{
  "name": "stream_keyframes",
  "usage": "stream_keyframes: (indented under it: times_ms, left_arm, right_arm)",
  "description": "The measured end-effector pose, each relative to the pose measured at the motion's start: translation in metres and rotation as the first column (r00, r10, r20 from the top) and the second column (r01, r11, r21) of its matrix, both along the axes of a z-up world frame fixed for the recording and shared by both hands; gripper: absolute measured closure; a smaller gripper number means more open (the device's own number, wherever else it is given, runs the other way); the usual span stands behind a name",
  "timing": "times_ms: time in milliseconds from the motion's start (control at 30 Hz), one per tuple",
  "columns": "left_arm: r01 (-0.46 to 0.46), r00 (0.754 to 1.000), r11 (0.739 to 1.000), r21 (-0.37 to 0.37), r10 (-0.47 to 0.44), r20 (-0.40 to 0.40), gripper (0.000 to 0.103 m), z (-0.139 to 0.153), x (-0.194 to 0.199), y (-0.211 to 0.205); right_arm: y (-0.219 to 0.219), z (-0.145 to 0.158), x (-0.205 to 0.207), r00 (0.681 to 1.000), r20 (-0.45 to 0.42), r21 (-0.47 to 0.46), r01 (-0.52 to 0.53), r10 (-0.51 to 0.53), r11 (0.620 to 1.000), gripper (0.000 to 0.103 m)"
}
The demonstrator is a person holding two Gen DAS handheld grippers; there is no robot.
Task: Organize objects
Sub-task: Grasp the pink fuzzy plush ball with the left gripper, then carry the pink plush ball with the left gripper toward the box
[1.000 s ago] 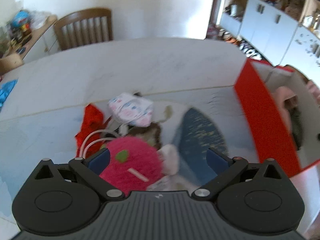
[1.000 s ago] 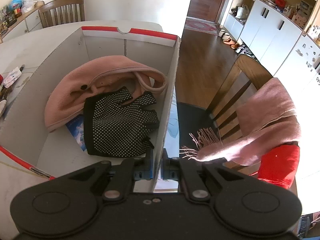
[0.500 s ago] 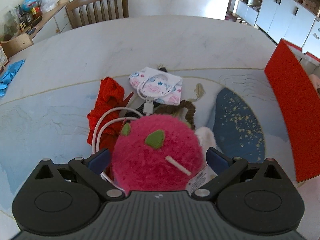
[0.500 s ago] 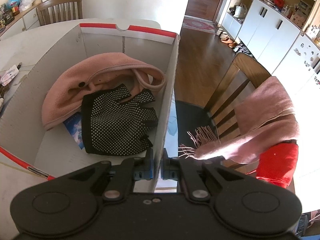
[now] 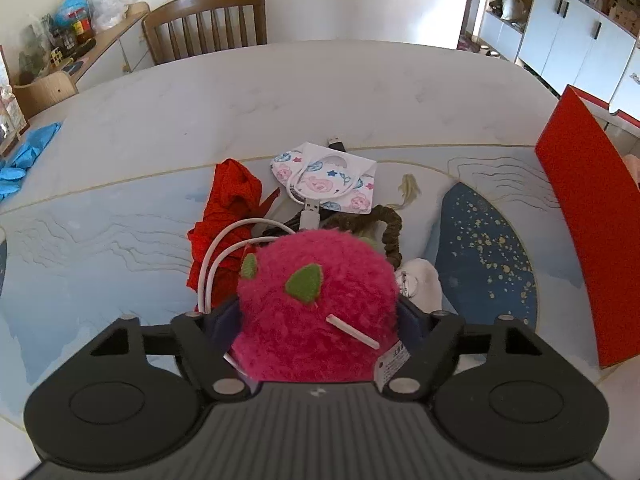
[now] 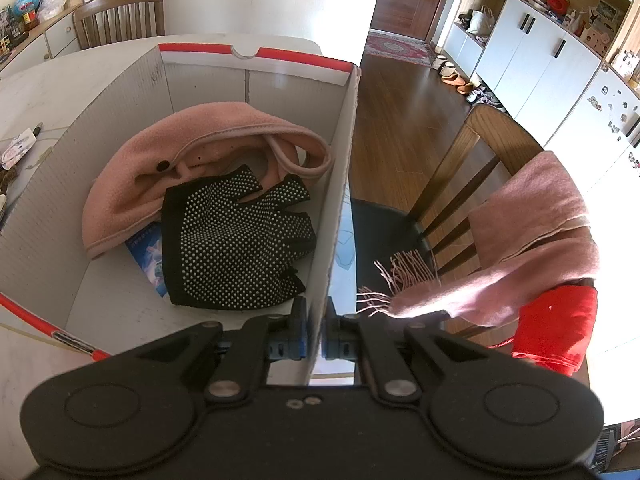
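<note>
A fuzzy pink plush ball (image 5: pixel 320 272) with green leaves lies on a pile on the table, between the fingers of my left gripper (image 5: pixel 315 314). The jaws are closing and both pads touch its fur. Beside it lie a red cloth (image 5: pixel 228 204), a white USB cable (image 5: pixel 224 248), a floral pouch (image 5: pixel 328 178) and a brown hair tie (image 5: pixel 390 228). My right gripper (image 6: pixel 316 332) is shut on the right wall of the red-rimmed white box (image 6: pixel 340 152). In the box lie a pink hat (image 6: pixel 208 140), black dotted gloves (image 6: pixel 232 240) and a blue packet (image 6: pixel 146 248).
The box's red outer side (image 5: pixel 588 216) stands at the right of the pile. Blue gloves (image 5: pixel 24 156) lie at the table's far left. A wooden chair (image 5: pixel 208 20) stands behind the table; another chair (image 6: pixel 472 176) beside the box carries a pink scarf (image 6: pixel 532 216).
The left gripper came down over the pink plush ball and its fingers moved in from wide apart to the ball's sides. The right gripper stayed shut on the box wall.
</note>
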State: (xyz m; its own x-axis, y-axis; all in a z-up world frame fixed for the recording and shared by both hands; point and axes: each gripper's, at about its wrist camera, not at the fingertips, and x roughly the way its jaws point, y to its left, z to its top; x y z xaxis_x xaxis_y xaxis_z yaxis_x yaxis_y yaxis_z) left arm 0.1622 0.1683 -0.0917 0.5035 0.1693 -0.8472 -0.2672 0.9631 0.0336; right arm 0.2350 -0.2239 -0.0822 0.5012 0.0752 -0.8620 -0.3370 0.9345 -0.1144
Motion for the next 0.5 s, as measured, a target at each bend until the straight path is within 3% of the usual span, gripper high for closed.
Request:
stream_keyframes:
  times_ms: [500]
  left_arm:
    - [0.152, 0.985, 0.988, -0.011, -0.151, 0.088, 0.029, 0.078, -0.005, -0.045]
  right_arm:
    - [0.000, -0.001, 0.000, 1.000, 0.001, 0.002, -0.003, 0.003, 1.000, 0.098]
